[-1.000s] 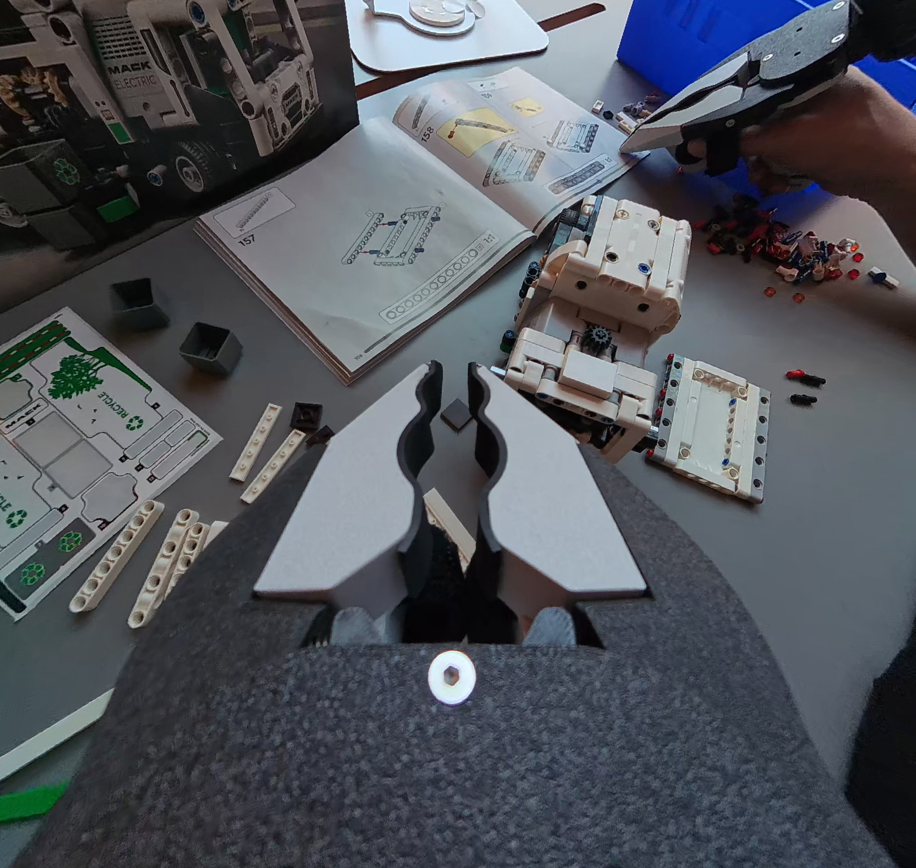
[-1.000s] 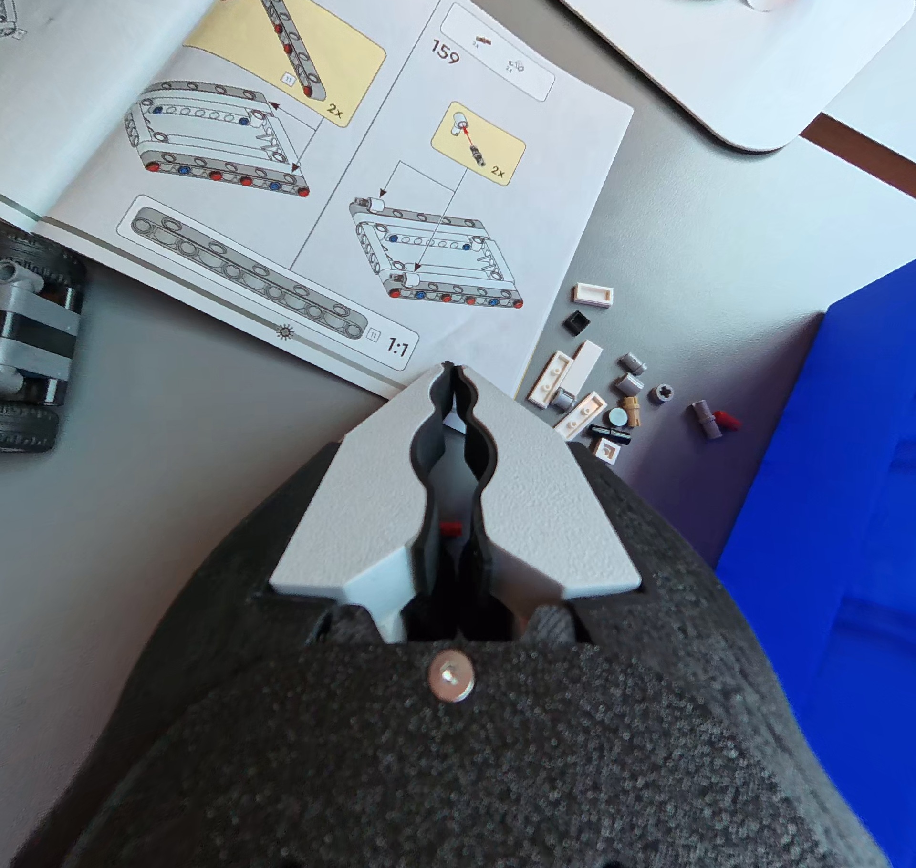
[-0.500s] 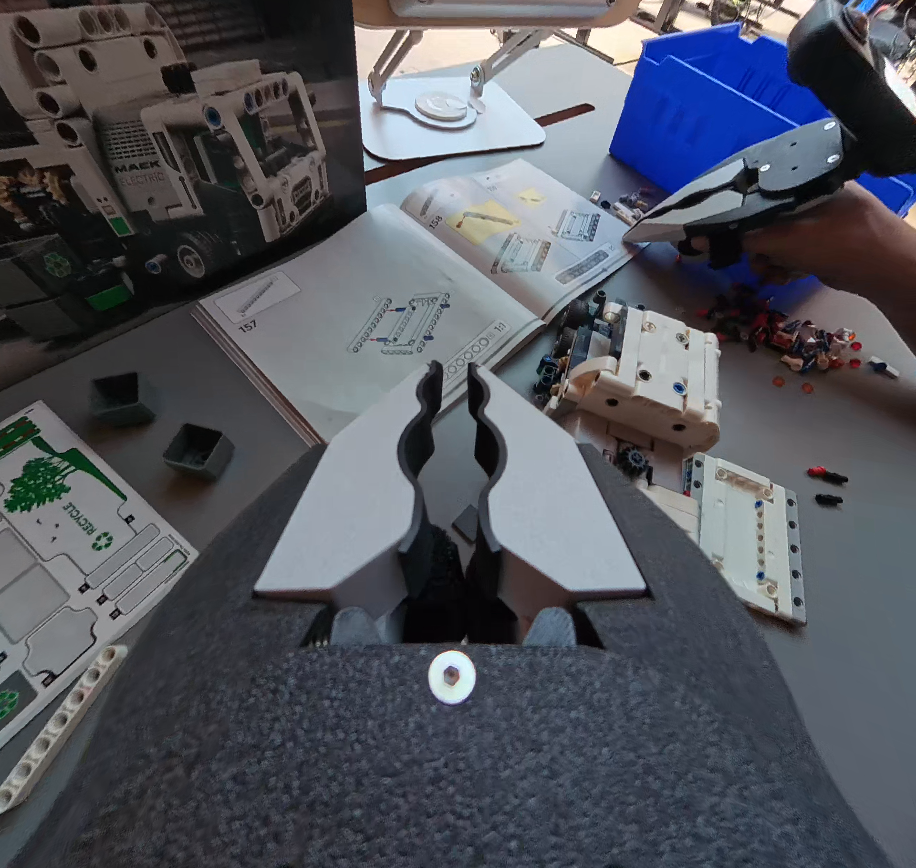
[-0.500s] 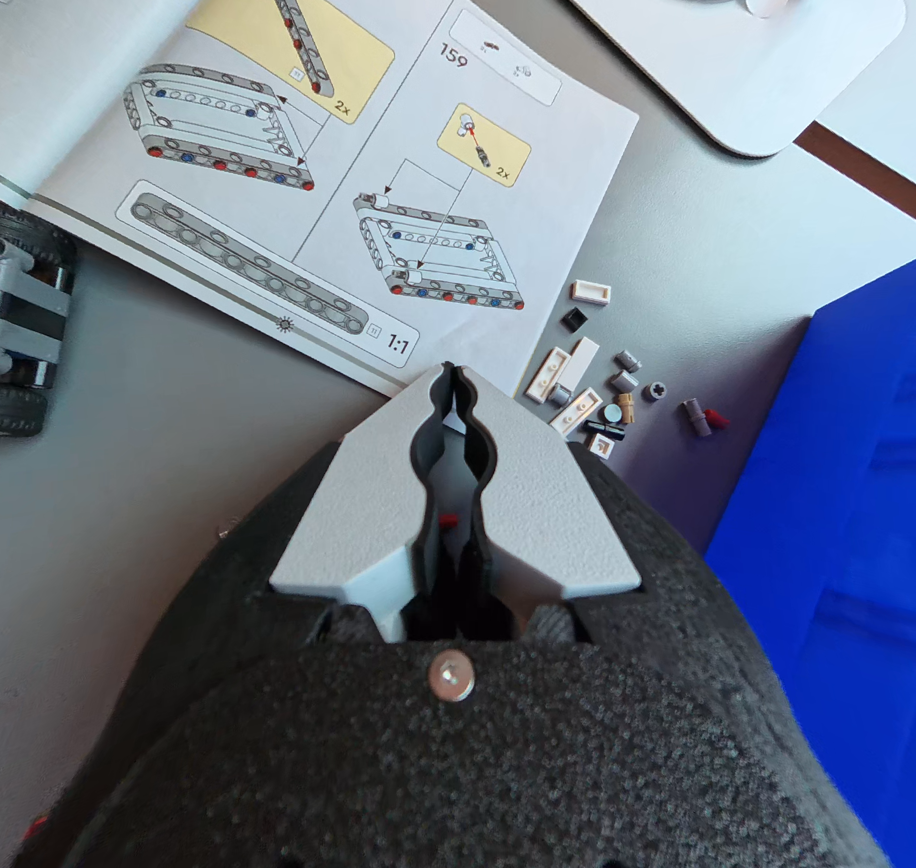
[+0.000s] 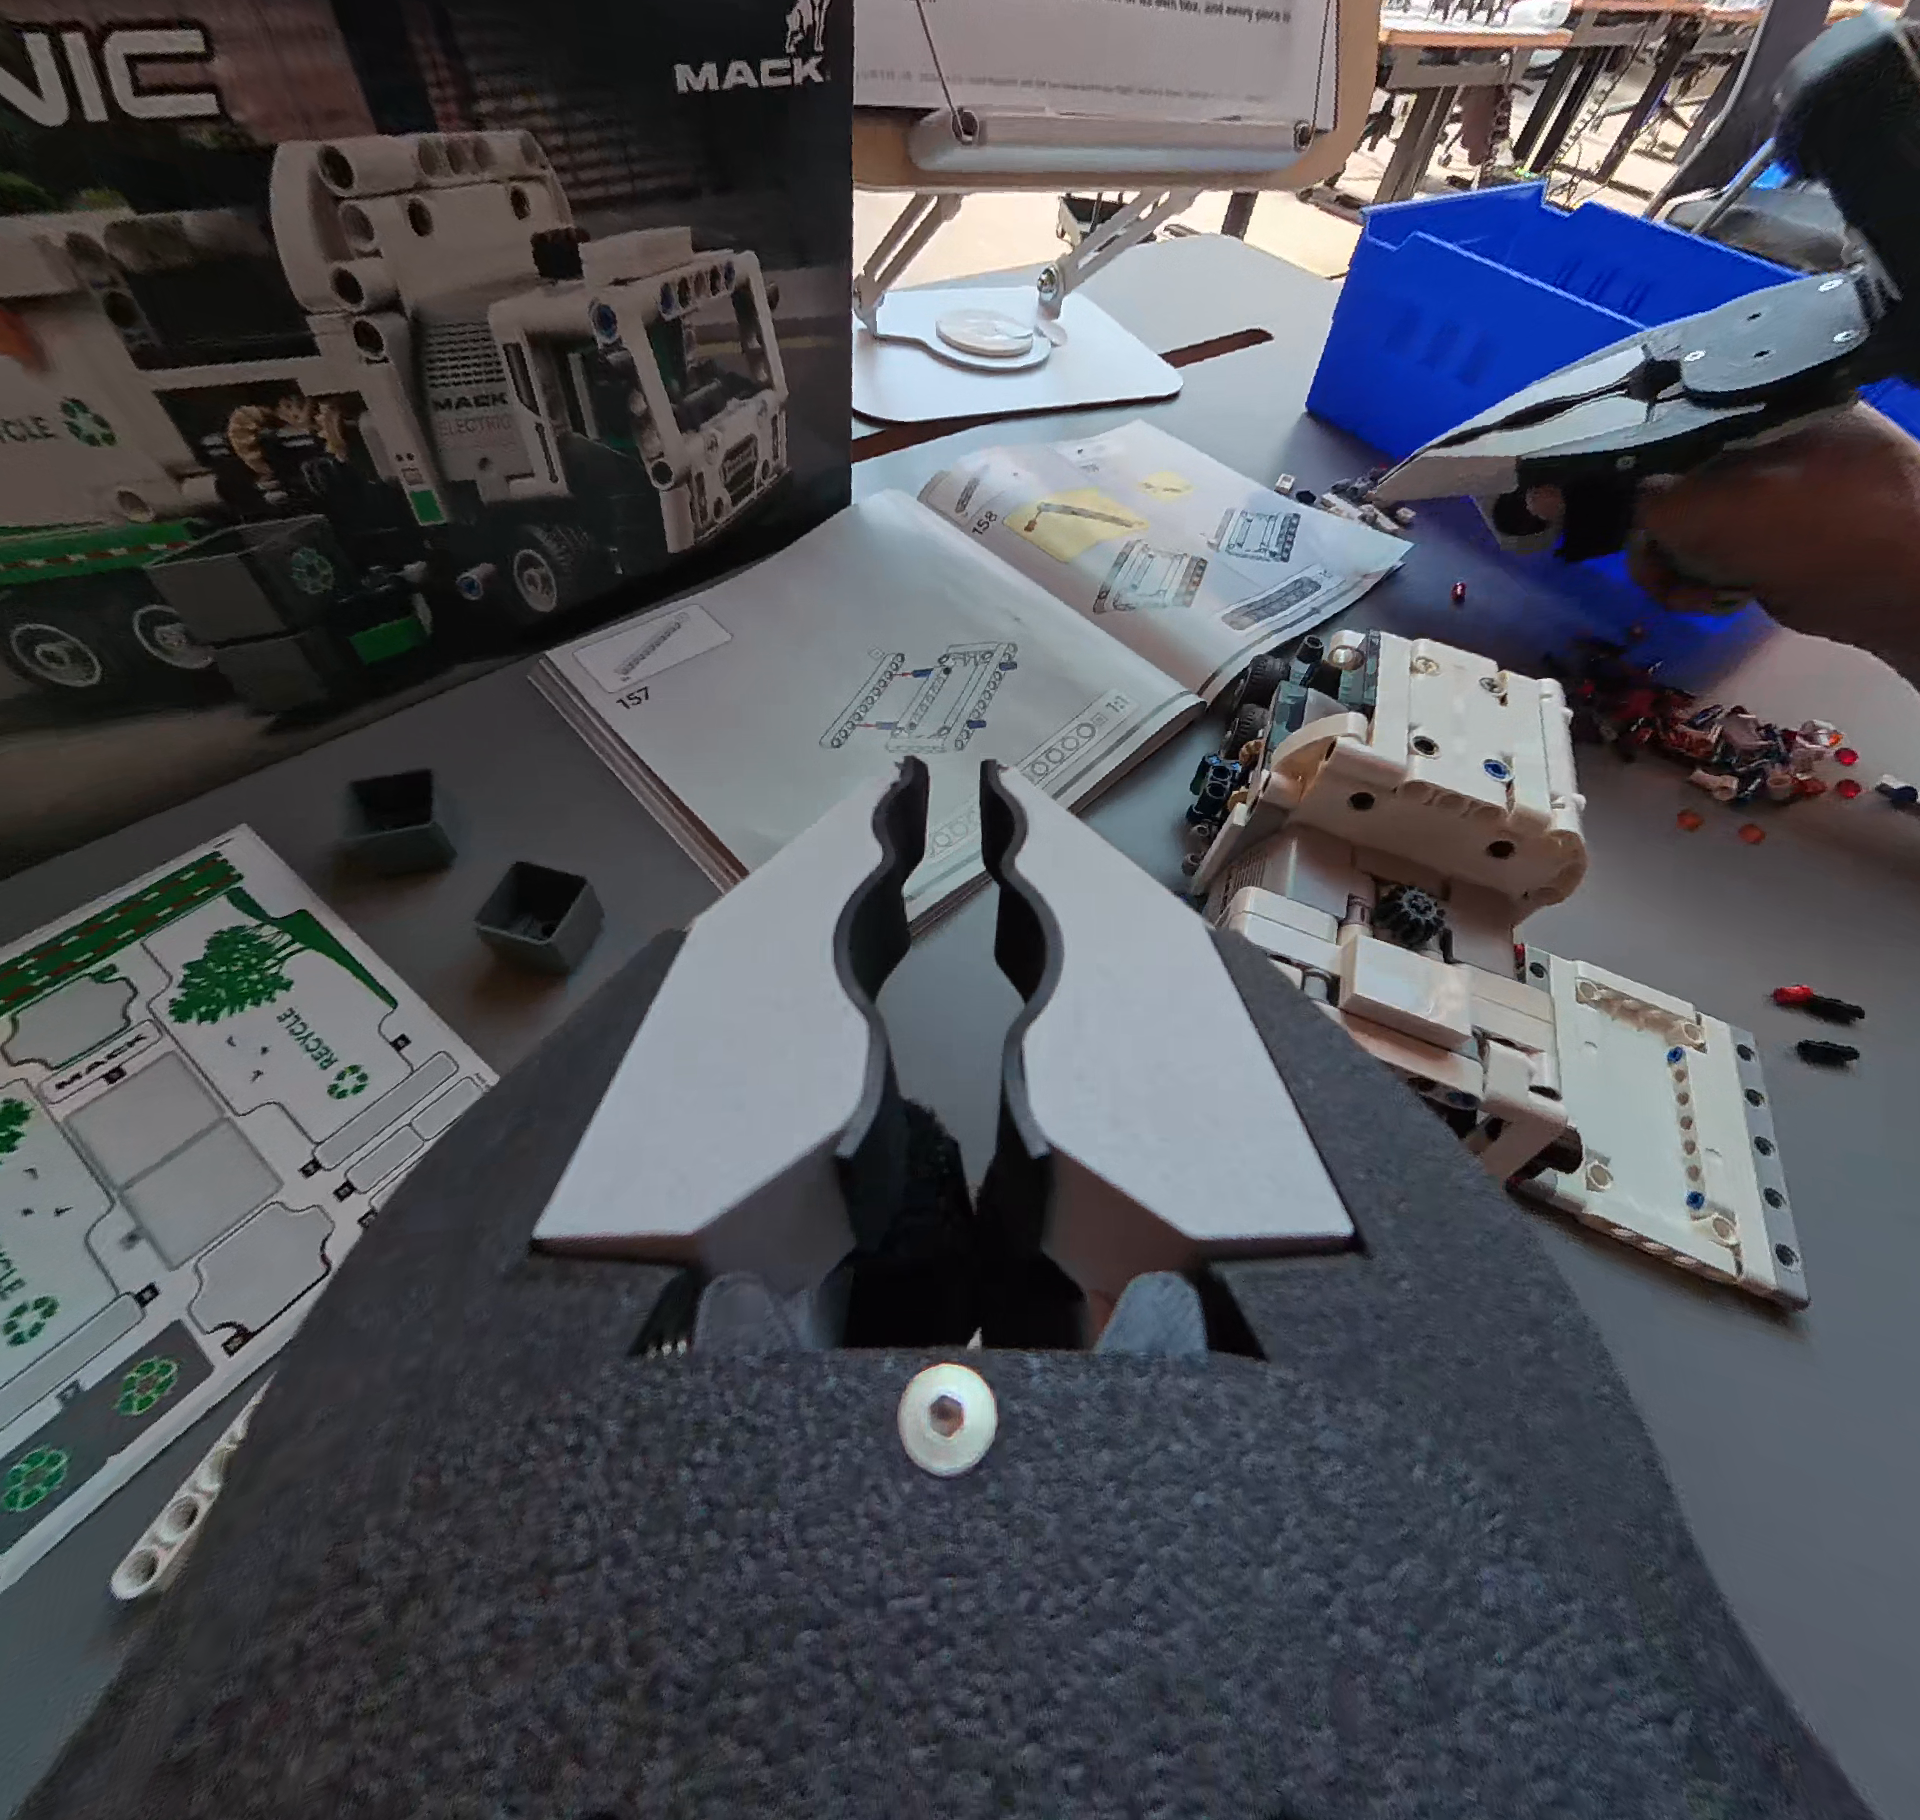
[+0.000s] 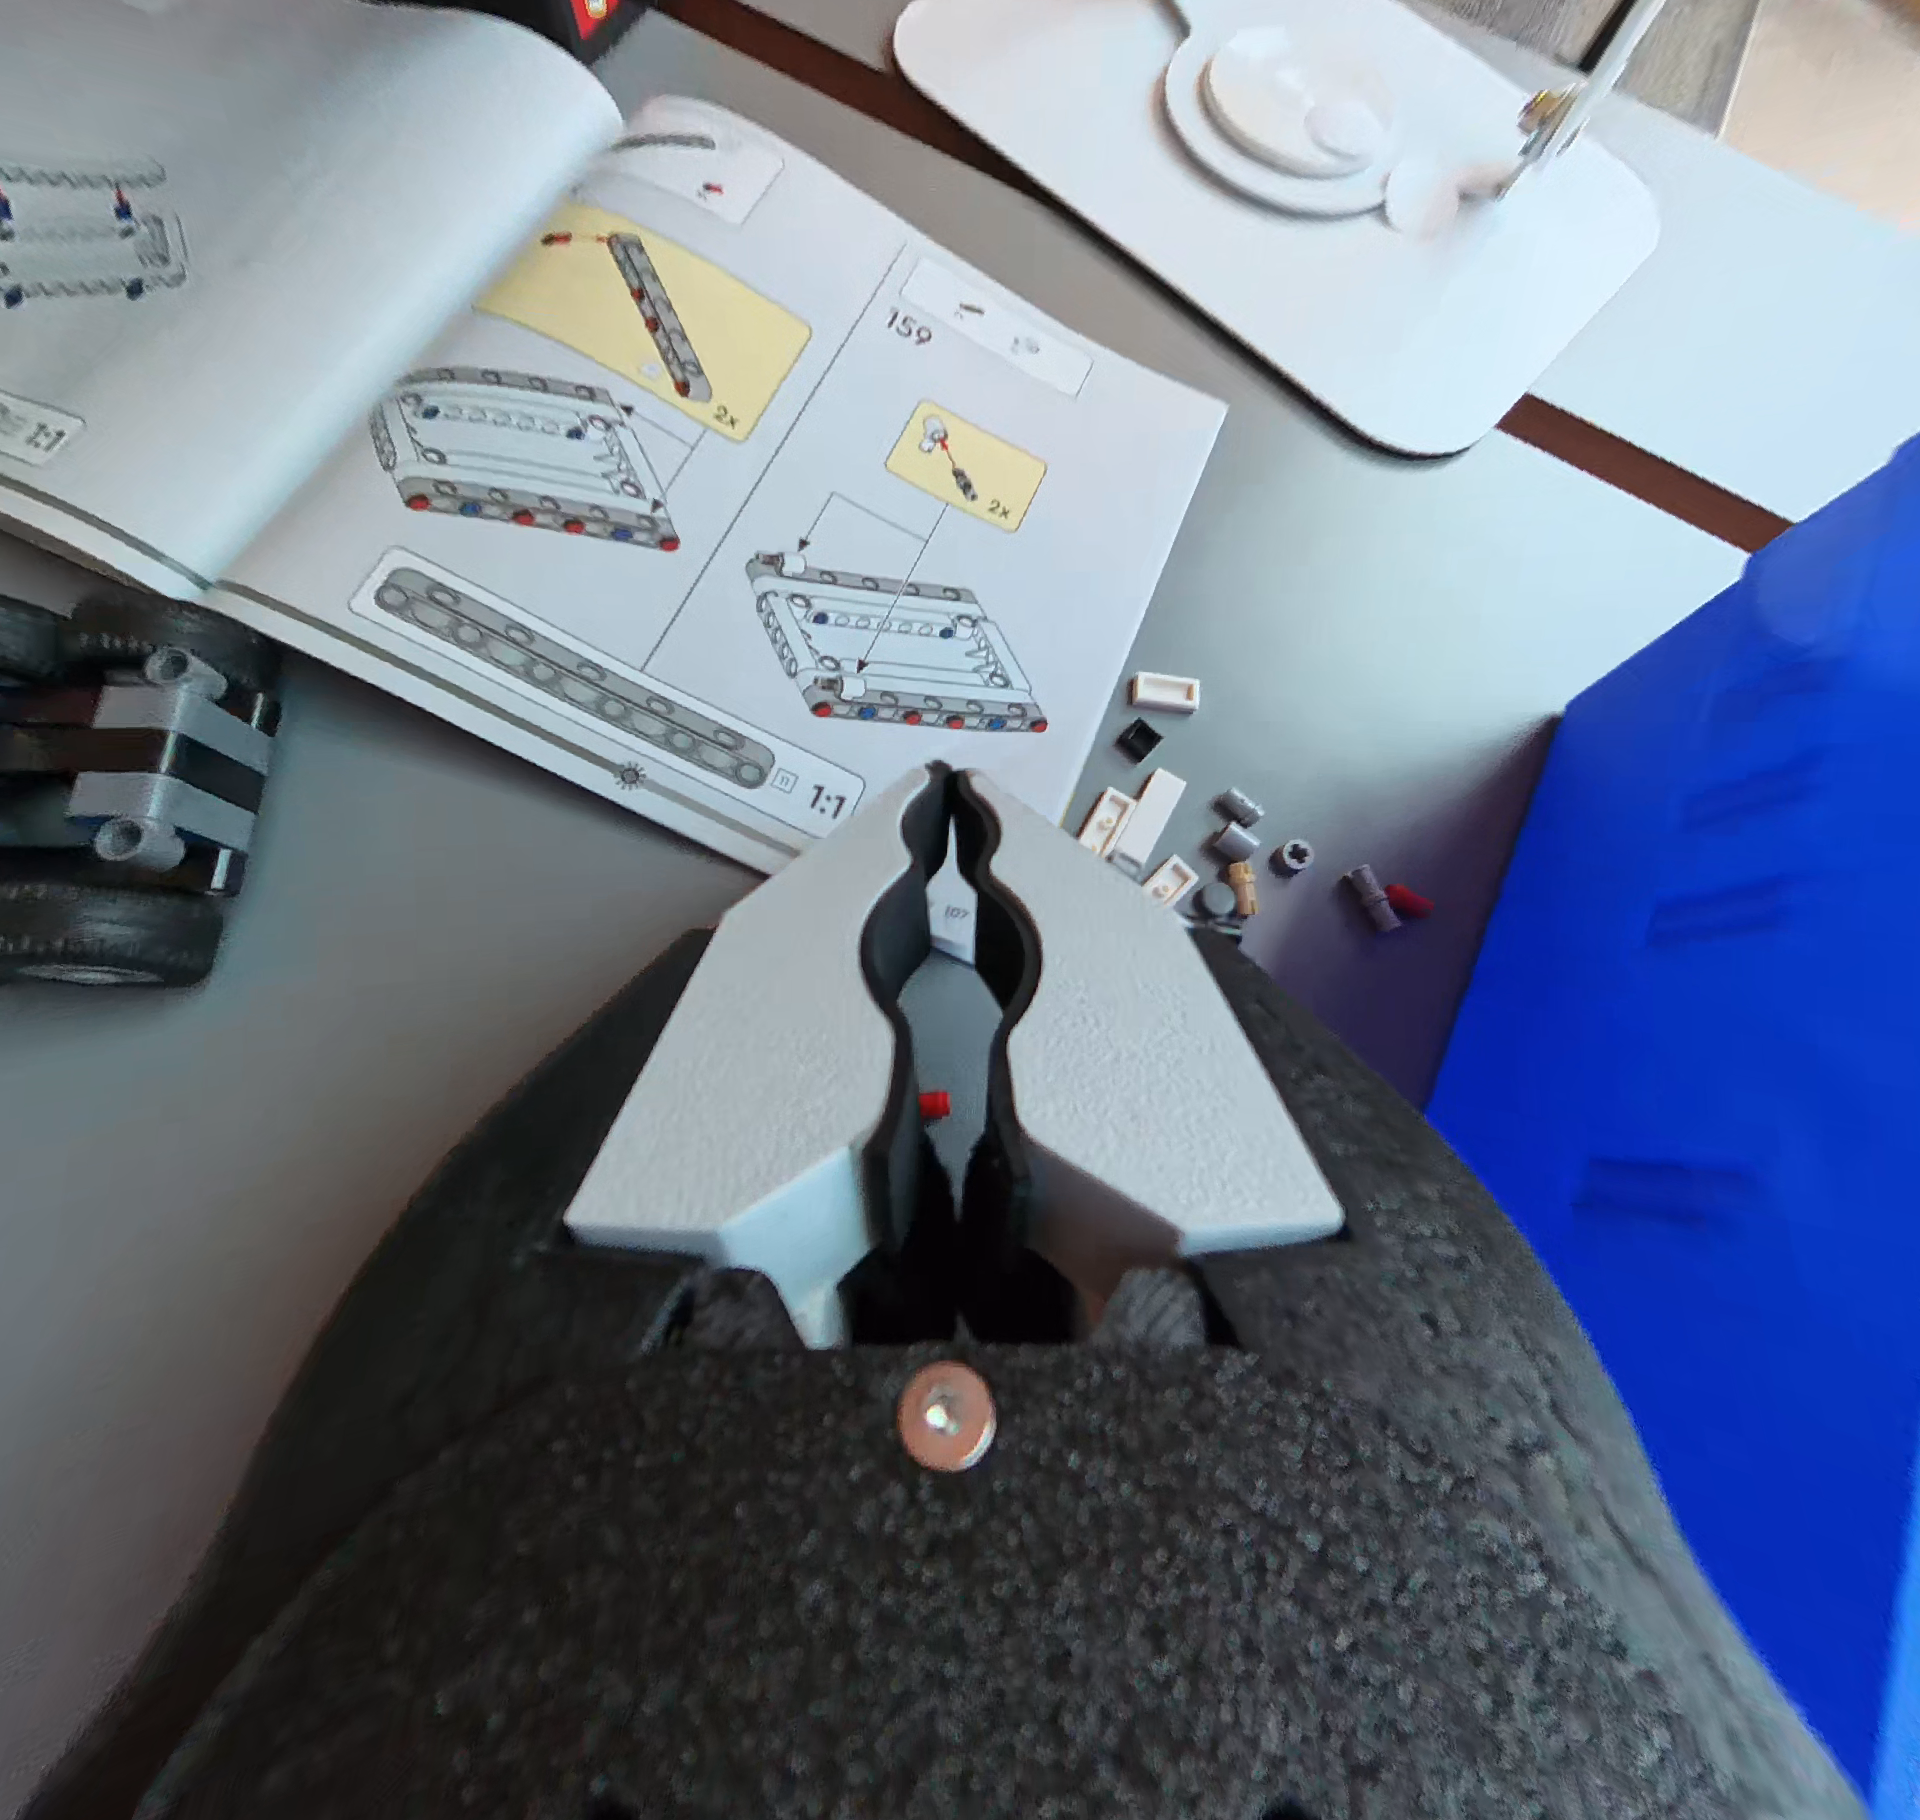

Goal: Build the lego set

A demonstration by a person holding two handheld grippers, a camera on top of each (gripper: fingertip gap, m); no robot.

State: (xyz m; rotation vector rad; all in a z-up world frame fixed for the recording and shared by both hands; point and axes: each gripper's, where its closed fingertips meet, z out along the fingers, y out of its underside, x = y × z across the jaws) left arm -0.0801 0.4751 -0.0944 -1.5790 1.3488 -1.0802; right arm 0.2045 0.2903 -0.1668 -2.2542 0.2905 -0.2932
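The part-built white truck [image 5: 1434, 794] lies on the grey table with a white and grey frame panel [image 5: 1662, 1136] at its near right. My left gripper [image 5: 951, 783] hovers empty and a little open, left of the truck, pointing at the open manual [image 5: 935, 627]. My right gripper [image 6: 951, 783] is shut, with a small red pin [image 6: 933, 1103] wedged between its fingers behind the tips. It hangs over the manual's corner [image 6: 1039, 565] beside a small pile of loose pieces [image 6: 1226, 835]. It also shows in the left wrist view [image 5: 1387, 492]. The truck's wheels [image 6: 114, 804] show at the left.
A blue bin [image 6: 1714, 939] stands right of the pieces. The set's box [image 5: 416, 316] stands at the back left. A sticker sheet [image 5: 156, 1095] and two small grey tubs [image 5: 540, 913] lie left. A pile of red pieces [image 5: 1714, 721] lies right. A white stand base [image 6: 1299, 212] sits behind. My hands' fingertips stand some 35 centimeters from each other.
My left gripper has tilted up and drawn back, so the white beams near it left view and the box came in. My right gripper stayed shut and tilted up a little over the manual's corner.
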